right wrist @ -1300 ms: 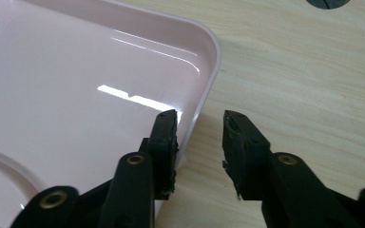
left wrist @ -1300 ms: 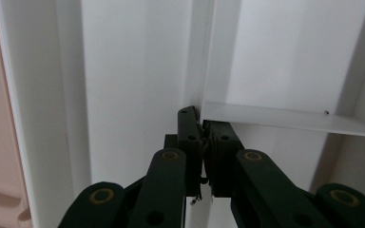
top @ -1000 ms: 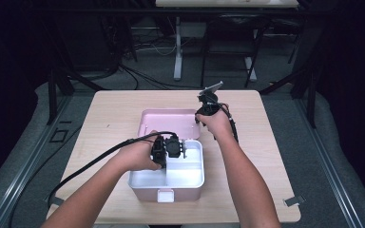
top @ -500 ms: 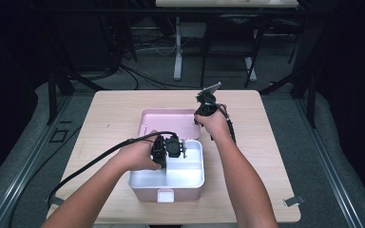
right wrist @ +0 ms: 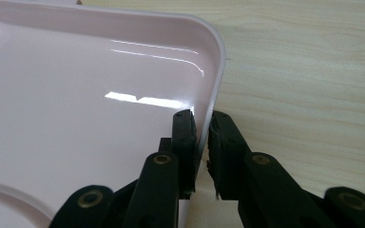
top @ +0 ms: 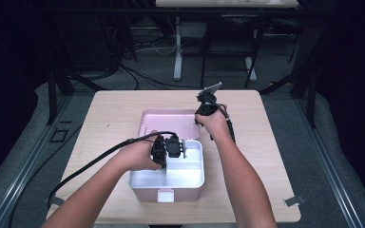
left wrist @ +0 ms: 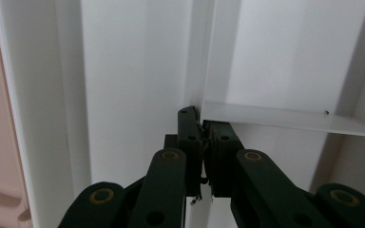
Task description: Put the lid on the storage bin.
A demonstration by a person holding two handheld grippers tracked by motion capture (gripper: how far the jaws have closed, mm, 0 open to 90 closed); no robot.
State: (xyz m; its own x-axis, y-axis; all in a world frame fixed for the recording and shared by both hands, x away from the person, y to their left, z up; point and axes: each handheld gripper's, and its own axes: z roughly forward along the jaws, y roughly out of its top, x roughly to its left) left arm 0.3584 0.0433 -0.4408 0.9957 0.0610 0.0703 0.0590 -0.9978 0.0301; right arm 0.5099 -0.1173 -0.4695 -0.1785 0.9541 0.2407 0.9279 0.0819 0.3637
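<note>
The pink lunch box sat open in the middle of the wooden table. The left gripper pinched the white divider wall inside it. The right gripper had just been closing, and its jaws squeezed the edge of the pink lid. This looked like the grab step. Next, the lid probably needed swinging over the box. The hinge was hard to see.

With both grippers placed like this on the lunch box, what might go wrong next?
1. The right gripper, whose jaws have just been closing, pinches only the thin rim of the pink lid; it may slip off.
2. The left gripper clamps the white divider of the lunch box; pulling could tip the box.
</note>
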